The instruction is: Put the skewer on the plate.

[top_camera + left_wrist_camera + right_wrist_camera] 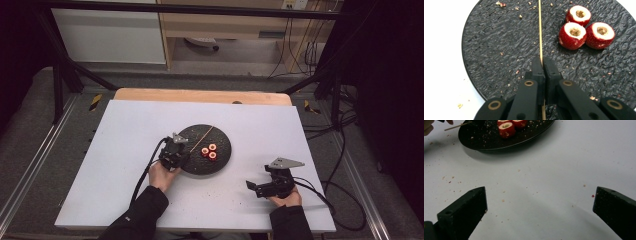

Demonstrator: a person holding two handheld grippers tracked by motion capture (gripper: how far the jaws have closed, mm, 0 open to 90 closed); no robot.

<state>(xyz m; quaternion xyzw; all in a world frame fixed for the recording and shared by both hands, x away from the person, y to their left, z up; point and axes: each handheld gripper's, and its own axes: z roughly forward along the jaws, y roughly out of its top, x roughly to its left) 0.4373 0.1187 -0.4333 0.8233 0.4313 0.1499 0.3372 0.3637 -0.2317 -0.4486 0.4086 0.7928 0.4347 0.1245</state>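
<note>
I am working two hand-held grippers over a white bench. Near the middle of the bench sits a round black plate with a rough, slate-like surface. My left gripper reaches over the near-left edge of that plate, and its jaws are pressed together on a thin wooden skewer. The skewer runs straight out from the jaws across the plate toward its far rim, and lies low over the plate's surface.

Three cored strawberries stand in a tight cluster on the plate, just right of the skewer, cut sides up, pale flesh ringing a hollow centre. Small crumbs dot the plate around them.

My right gripper rests well apart from the plate, at the near-right part of the bench. Its jaws stand wide apart with nothing between them, pointing left across the bare, crumb-flecked white surface.
</note>
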